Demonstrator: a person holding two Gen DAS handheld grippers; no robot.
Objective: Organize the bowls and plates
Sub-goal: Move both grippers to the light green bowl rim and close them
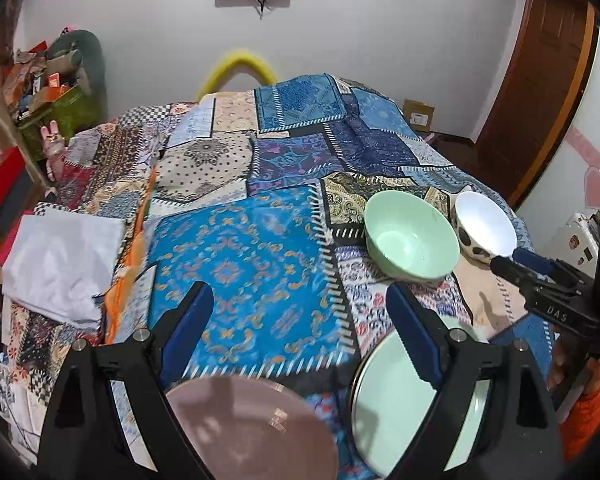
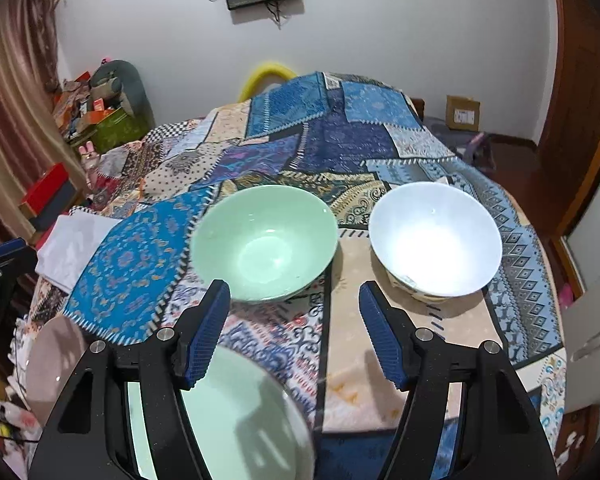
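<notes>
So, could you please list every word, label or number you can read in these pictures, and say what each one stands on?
"DAS": white letters on the black body of the right claw, seen from the left wrist view.
Label on the cardboard box by the wall: too small to read.
Stickers on the white case at the right edge: too blurred to read.
Nothing else is legible.

My blue-padded grippers hang above a patchwork blue quilt [image 2: 340, 136]; one bowl [image 2: 263, 244] is mint green; another bowl [image 2: 436, 236] white inside; plates [image 1: 251, 432] mauve and mint.
</notes>
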